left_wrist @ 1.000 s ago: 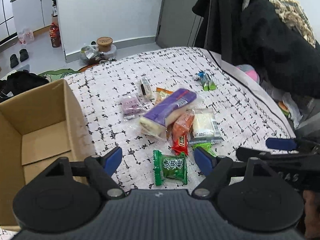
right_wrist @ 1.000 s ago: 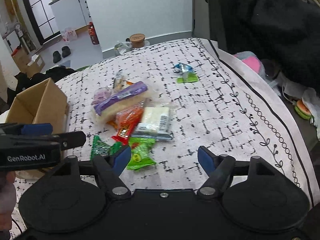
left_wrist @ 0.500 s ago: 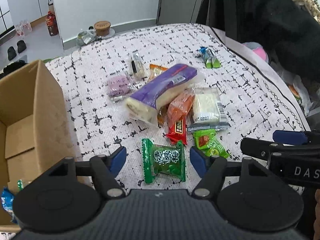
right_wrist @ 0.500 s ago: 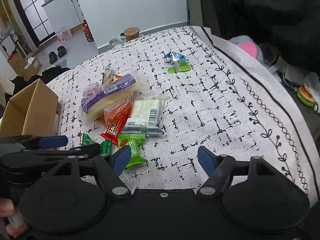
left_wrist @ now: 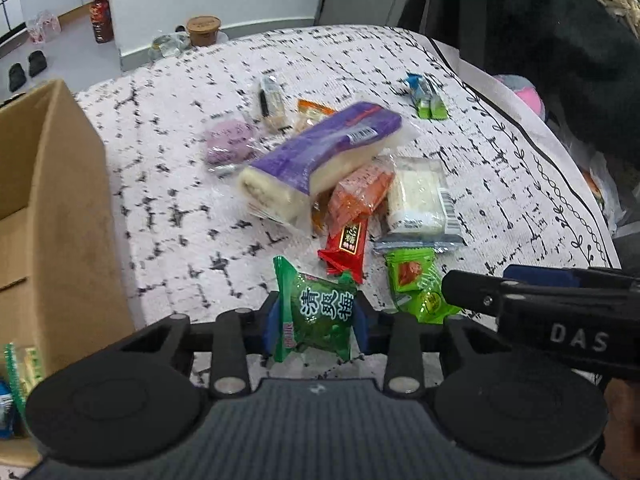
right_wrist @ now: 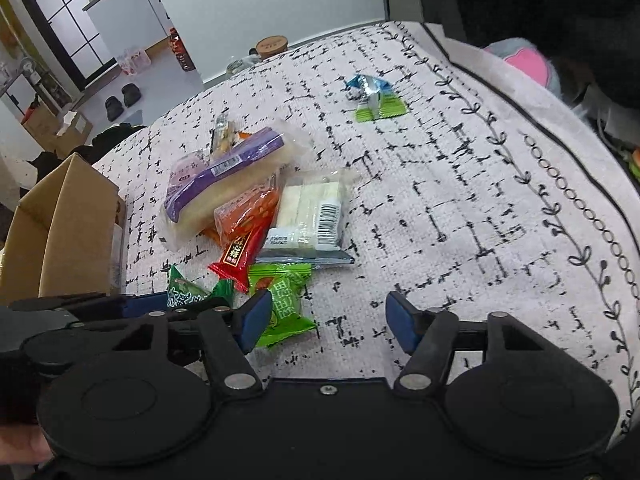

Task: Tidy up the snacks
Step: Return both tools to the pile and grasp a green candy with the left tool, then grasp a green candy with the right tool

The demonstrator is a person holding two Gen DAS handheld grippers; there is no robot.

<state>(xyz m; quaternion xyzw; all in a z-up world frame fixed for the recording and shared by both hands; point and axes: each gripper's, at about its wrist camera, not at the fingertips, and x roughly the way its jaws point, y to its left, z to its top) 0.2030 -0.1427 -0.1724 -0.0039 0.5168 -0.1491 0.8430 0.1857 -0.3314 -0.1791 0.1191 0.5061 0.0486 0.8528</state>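
A dark green snack packet lies on the patterned cloth, nearest of the snacks in the left wrist view. My left gripper is closing, its blue pads pressing both sides of the packet. A light green packet lies just right of it. My right gripper hovers over that packet with its jaws closing. Its left pad is at the packet's edge and its right pad stands well clear.
An open cardboard box stands at the left with a few packets inside. Behind lies a pile: a purple bread pack, a red packet and a white pack. Blue and green packets lie far back. Dark clothing hangs at the right.
Both grippers have sunk towards the snacks. The left jaws have narrowed from wide apart onto the dark green packet. The right jaws have narrowed a little over the light green packet.
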